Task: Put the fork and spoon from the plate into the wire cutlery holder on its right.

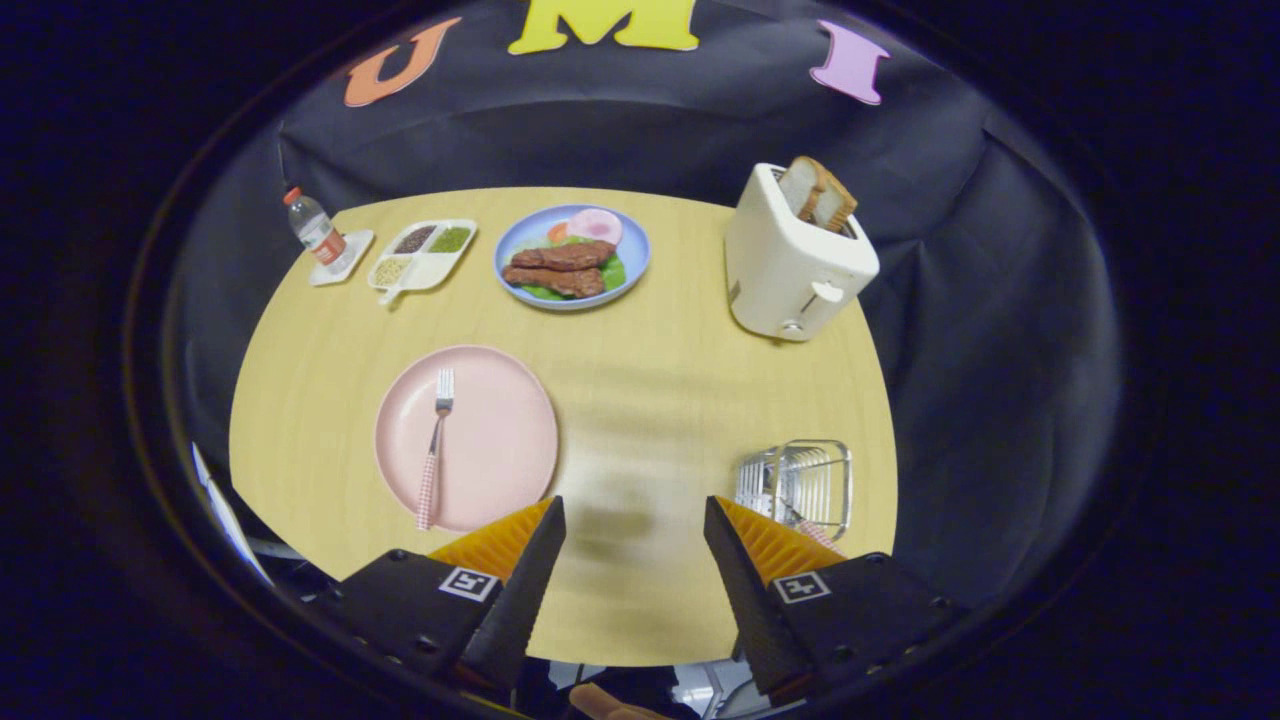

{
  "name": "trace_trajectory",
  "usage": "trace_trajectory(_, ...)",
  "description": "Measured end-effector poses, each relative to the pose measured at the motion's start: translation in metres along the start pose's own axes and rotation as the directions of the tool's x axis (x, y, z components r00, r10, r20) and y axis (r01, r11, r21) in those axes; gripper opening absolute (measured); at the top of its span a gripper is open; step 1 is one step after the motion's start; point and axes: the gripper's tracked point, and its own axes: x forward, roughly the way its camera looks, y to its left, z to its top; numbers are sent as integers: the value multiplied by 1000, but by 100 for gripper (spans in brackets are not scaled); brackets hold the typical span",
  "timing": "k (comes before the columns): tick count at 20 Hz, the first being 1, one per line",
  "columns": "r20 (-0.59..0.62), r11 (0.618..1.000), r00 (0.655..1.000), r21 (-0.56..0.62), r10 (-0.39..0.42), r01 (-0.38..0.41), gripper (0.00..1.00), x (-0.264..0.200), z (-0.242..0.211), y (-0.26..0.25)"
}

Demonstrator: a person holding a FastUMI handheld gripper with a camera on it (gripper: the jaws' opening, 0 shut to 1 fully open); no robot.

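A pink plate lies on the round wooden table just ahead of my left finger. On it rests a fork with a pink checked handle, tines pointing away from me. The wire cutlery holder stands to the plate's right, just beyond my right finger; a pink checked handle pokes out of it near the finger. My gripper hovers above the table between plate and holder, open, with nothing between its fingers.
At the back of the table are a blue plate of food, a white divided tray, a small bottle on a coaster, and a white toaster holding bread slices on the right.
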Motion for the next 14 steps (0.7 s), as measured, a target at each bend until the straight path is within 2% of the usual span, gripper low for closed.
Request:
trace_trajectory(3,55,1000,998,-9,10,-10,84,7,5,34)
trace_trajectory(7,116,991,986,46,122,-128,84,27,10,87)
trace_trajectory(14,172,992,977,11,123,-127,82,77,-9,144)
